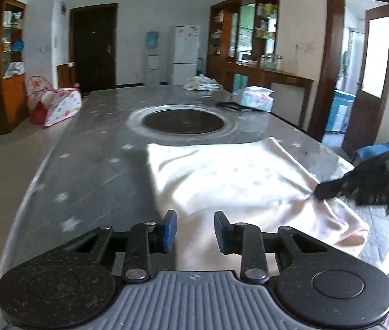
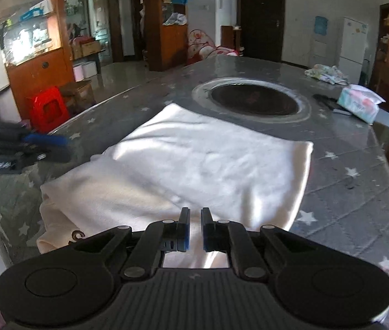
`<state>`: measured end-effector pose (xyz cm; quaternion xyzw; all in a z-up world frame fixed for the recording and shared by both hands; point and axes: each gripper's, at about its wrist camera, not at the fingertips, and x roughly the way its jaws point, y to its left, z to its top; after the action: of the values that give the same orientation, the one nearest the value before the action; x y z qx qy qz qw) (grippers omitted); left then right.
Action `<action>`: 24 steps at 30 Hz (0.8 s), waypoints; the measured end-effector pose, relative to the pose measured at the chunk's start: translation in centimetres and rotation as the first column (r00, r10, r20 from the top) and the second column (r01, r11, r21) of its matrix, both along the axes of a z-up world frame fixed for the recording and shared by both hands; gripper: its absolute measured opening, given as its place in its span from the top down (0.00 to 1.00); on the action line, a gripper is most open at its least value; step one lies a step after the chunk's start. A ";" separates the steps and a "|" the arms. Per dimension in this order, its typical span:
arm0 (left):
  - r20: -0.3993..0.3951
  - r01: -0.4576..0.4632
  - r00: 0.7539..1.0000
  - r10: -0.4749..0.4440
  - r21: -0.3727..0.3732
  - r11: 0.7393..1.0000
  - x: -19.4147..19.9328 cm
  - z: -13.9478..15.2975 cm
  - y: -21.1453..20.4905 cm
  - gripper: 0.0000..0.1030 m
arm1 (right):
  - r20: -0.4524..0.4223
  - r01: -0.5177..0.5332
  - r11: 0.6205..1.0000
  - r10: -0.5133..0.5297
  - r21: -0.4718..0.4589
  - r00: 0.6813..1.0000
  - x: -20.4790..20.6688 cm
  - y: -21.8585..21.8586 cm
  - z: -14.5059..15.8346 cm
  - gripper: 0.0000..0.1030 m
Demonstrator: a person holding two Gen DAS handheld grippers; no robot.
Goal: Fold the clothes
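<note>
A white cloth (image 1: 222,178) (image 2: 194,159) lies folded flat on the near end of the grey star-patterned table (image 1: 84,165), with a rumpled layer hanging toward the front edge. My left gripper (image 1: 195,216) hovers over the cloth's near left edge, jaws apart with nothing pinched between them. In the right wrist view the left gripper (image 2: 59,147) hangs blurred, left of the cloth. My right gripper (image 2: 195,214) sits low on the cloth's near right part with only a narrow slit between its pads. In the left wrist view the right gripper (image 1: 319,191) pinches the cloth's right edge, and wrinkles gather at its tip.
A round dark inset (image 1: 184,122) sits mid-table behind the cloth. Farther back on the right are a tissue pack (image 1: 257,97), a flat dark item (image 1: 230,106) and a small pile of clothes (image 1: 201,84). A red stool (image 2: 48,107) stands on the floor to the left.
</note>
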<state>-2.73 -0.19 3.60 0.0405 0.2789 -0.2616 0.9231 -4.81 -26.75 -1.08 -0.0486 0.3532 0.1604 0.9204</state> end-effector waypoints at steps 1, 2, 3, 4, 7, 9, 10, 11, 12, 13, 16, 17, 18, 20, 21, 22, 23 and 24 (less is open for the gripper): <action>-0.005 0.013 1.000 -0.013 0.002 1.000 0.5 -0.3 -0.6 0.68 | -0.004 -0.006 1.000 0.006 -0.002 1.000 0.1 0.2 -0.3 0.93; -0.012 0.025 1.000 -0.025 0.008 1.000 1.1 -0.6 -1.1 0.70 | -0.011 -0.008 1.000 0.008 -0.004 1.000 0.2 0.2 -0.5 0.93; -0.018 0.031 0.999 -0.031 0.018 0.999 1.5 -1.0 -1.6 0.73 | -0.017 -0.009 1.000 0.009 -0.007 1.000 0.3 0.2 -0.8 0.93; -0.022 0.035 0.999 -0.034 0.028 0.999 2.0 -1.4 -2.0 0.73 | -0.023 -0.007 1.000 0.006 -0.012 1.000 0.3 0.2 -1.0 0.93; -0.047 0.029 0.999 -0.026 0.062 0.998 2.9 -2.7 -2.2 0.76 | -0.043 0.000 1.000 -0.001 -0.027 0.999 0.3 -0.2 -1.8 0.93; -0.056 0.026 0.998 -0.022 0.073 0.997 3.2 -3.3 -2.1 0.78 | -0.047 0.001 0.999 -0.002 -0.034 0.999 0.2 -0.5 -1.9 0.93; -0.056 0.026 0.998 -0.022 0.072 0.997 3.3 -3.3 -2.0 0.78 | -0.044 0.002 0.999 -0.003 -0.036 0.999 0.1 -0.6 -1.7 0.93; -0.056 0.025 0.998 -0.022 0.071 0.997 3.1 -3.2 -2.0 0.77 | -0.037 0.003 0.999 -0.004 -0.036 0.999 0.0 -0.6 -1.4 0.92; -0.050 0.028 0.998 -0.024 0.070 0.997 3.0 -3.0 -2.0 0.77 | -0.029 0.003 0.999 -0.004 -0.034 1.000 -0.1 -0.6 -1.2 0.92; -0.043 0.031 0.999 -0.028 0.069 0.997 2.8 -2.8 -2.0 0.77 | -0.018 -0.002 1.000 0.001 -0.030 1.000 -0.2 -0.5 -0.9 0.91; -0.025 0.037 0.999 -0.035 0.078 0.996 2.6 -2.6 -2.2 0.77 | 0.004 -0.017 1.000 0.017 -0.025 1.000 -0.1 -0.2 -0.7 0.84; -0.023 0.034 0.999 -0.032 0.089 0.995 2.7 -2.7 -2.3 0.77 | -0.001 -0.018 1.000 0.018 -0.025 1.000 0.1 -0.1 -0.9 0.83; -0.021 0.032 0.999 -0.030 0.101 0.994 2.7 -2.8 -2.4 0.77 | -0.009 -0.020 0.999 0.019 -0.026 1.000 0.2 0.0 -1.2 0.83; -0.027 0.027 0.999 -0.024 0.115 0.993 2.8 -3.0 -2.3 0.76 | -0.023 -0.024 0.999 0.023 -0.035 0.999 0.3 0.1 -1.7 0.83; -0.027 0.022 0.999 -0.019 0.120 0.992 2.7 -3.1 -2.2 0.76 | -0.021 -0.029 0.999 0.029 -0.038 0.999 -0.1 0.1 -1.6 0.83; -0.023 0.023 1.000 -0.021 0.122 0.992 2.5 -2.9 -2.1 0.76 | -0.019 -0.035 0.999 0.034 -0.041 0.999 -0.4 0.2 -1.5 0.83; -0.017 0.027 1.000 -0.025 0.123 0.992 2.2 -2.7 -1.9 0.76 | -0.016 -0.040 0.998 0.039 -0.045 0.999 -0.7 0.2 -1.4 0.83; -0.012 0.032 0.999 -0.031 0.123 0.992 1.8 -2.4 -1.8 0.76 | -0.015 -0.047 0.998 0.046 -0.049 0.999 -1.0 0.3 -1.3 0.82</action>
<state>-0.89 -2.01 1.20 0.1004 0.2982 -0.2589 0.9132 -5.81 -26.48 -2.39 -0.0782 0.3622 0.1733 0.9125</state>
